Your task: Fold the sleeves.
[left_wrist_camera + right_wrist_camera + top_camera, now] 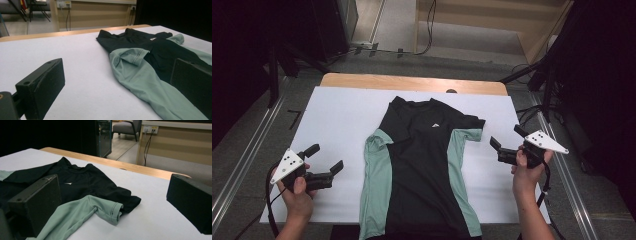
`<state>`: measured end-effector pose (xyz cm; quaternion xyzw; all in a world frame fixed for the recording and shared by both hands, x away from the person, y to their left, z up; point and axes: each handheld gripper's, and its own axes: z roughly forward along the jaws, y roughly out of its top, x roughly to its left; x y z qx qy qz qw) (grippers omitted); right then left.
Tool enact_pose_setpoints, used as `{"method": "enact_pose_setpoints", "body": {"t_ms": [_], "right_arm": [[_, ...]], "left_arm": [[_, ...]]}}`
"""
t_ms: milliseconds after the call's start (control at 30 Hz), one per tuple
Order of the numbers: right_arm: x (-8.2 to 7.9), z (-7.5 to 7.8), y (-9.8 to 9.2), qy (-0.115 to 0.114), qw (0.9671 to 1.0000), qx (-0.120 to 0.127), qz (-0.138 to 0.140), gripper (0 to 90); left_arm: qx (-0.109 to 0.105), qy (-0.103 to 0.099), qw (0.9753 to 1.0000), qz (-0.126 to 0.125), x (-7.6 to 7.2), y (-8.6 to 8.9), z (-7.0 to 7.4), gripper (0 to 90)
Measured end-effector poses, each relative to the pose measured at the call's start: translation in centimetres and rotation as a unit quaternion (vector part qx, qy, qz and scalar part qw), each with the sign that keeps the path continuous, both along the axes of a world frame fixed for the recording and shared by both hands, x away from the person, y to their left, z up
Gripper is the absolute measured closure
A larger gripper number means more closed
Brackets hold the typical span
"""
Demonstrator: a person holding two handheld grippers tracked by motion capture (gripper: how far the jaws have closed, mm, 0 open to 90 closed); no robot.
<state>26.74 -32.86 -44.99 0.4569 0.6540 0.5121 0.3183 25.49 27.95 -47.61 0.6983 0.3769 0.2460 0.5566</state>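
A black T-shirt (422,150) with mint-green side panels lies flat, collar away from me, on a white sheet (337,115). Its hem hangs over the near edge. My left gripper (327,157) is held open just left of the shirt, above the sheet, jaws pointing toward the green left sleeve (132,56). My right gripper (506,136) is held open just right of the shirt, next to the folded green right sleeve (110,210). Nothing sits between either pair of jaws. In the gripper views the shirt (140,41) (82,180) lies beyond the wide-apart black jaws.
The sheet covers a wooden table (412,82) whose far edge shows bare. Metal rails (242,165) run along both sides on the floor. Black stands (544,75) and cables stand at the far corners. A grey chair (127,126) sits well beyond the table.
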Motion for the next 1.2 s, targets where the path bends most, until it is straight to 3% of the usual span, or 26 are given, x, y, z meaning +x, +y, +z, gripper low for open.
{"method": "enact_pose_setpoints", "body": {"t_ms": [400,533,733,800,833,867,1000,1033,1100,1200], "right_arm": [[3.7,0.4,0.5,0.03,0.9995,-0.005,0.01,0.0],[5.6,0.0,0.8,0.052,0.9986,-0.005,0.008,3.9],[7.1,-0.8,0.9,0.081,0.9967,0.002,0.008,11.3],[8.2,-1.4,1.0,0.106,0.9943,0.01,0.003,15.6],[8.2,-1.4,1.0,0.106,0.9943,0.01,0.003,15.6],[8.9,-1.8,1.0,0.123,0.9923,0.009,-0.008,21.3],[9.8,-2.3,1.0,0.143,0.9893,0.019,-0.02,29.0],[10.4,-2.6,0.9,0.159,0.9866,0.019,-0.03,34.0],[10.6,-2.7,0.9,0.165,0.9856,0.019,-0.033,34.7],[11.6,-3.3,0.9,0.19,0.9809,0.01,-0.038,37.8]], "left_arm": [[0.0,0.003,1.0,0.003,-0.4,0.5,-0.3,0.0],[0.003,0.004,1.0,0.003,-0.3,0.4,-0.4,0.0],[0.001,0.004,1.0,0.004,-0.4,0.5,-0.4,0.0],[0.002,0.005,1.0,0.005,-0.3,0.5,-0.4,0.0],[0.002,0.005,1.0,0.005,-0.3,0.5,-0.4,0.0],[0.002,0.005,1.0,0.004,-0.3,0.6,-0.5,0.0],[0.002,0.006,1.0,0.004,-0.3,0.6,-0.5,0.0],[0.001,0.007,1.0,0.004,-0.3,0.7,-0.5,0.0],[0.001,0.009,1.0,0.003,-0.3,0.7,-0.5,0.0],[0.002,0.009,1.0,0.001,-0.3,0.7,-0.6,0.0]]}}
